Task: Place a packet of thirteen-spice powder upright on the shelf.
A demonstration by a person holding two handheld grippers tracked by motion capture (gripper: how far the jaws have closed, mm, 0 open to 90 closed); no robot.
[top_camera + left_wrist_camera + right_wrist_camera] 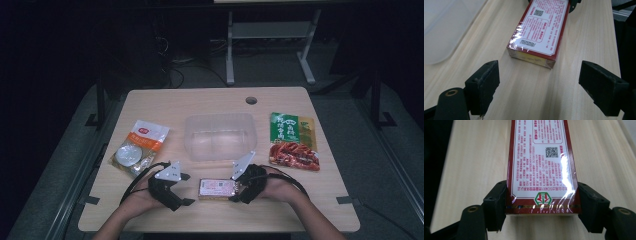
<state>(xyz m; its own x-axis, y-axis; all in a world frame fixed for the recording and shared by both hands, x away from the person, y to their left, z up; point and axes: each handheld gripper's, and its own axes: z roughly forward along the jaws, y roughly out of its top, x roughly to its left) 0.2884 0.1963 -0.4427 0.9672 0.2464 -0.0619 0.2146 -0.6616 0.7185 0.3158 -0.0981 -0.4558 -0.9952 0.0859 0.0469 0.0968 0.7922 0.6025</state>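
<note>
Box (217,188) wrapped in shiny film, dark red at the border with a white panel of red print and a square code, lies flat on the tabletop (150,105). Its right end sits between the jaws of the right tool (239,189), which press against both long sides. The left tool (186,189) stands just off the box's left end, jaws spread wide and holding nothing. Beyond the box is a clear tub (220,136); the orange pouch (138,146) and green packet (294,140) lie further out to either side of it. The tabletop's near edge is close behind the box, with bare wood between.
</note>
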